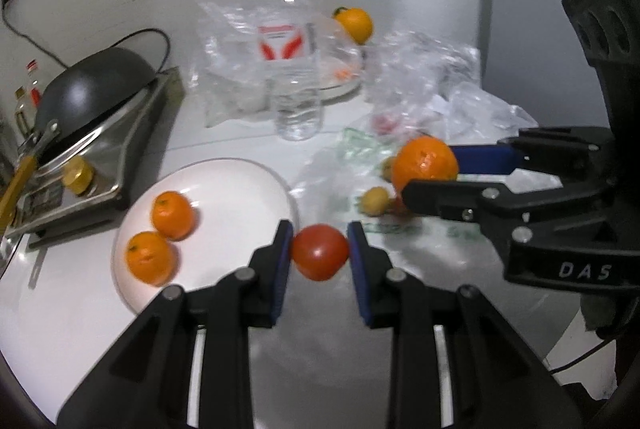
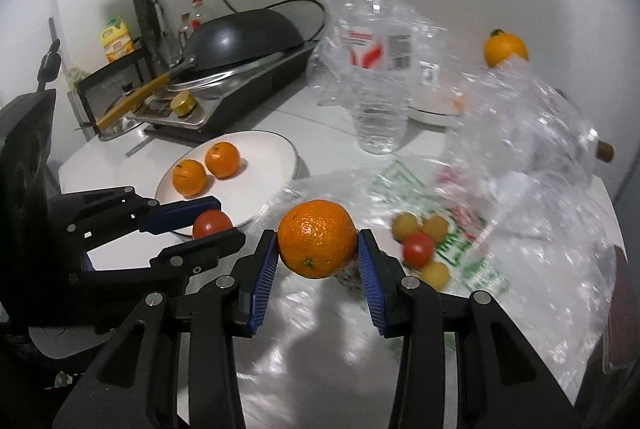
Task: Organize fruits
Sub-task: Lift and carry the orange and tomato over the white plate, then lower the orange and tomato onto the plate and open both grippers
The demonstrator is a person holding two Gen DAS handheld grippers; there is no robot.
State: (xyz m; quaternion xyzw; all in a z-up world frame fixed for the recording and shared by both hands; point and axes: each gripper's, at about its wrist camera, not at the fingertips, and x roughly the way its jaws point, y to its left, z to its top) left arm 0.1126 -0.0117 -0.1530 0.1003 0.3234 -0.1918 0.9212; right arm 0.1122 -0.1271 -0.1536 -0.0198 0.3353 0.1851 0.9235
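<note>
Pinching a tomato (image 1: 319, 251), the left gripper (image 1: 320, 249) flanks the right gripper (image 2: 318, 249) clamping an orange (image 2: 316, 238).

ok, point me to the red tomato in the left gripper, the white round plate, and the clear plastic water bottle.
red tomato (image 1: 319, 251): left wrist view, centre of its skin.
white round plate (image 1: 240, 197): left wrist view, bare middle.
clear plastic water bottle (image 2: 380, 101): right wrist view, lower body.

Behind: 1 clear water bottle (image 2: 378, 69) upright amid crumpled plastic bags (image 2: 532, 133). Left: black wok (image 2: 244, 37), yellow handle, atop steel stove (image 1: 120, 133); condiment bottles (image 2: 192, 17) beyond.
</note>
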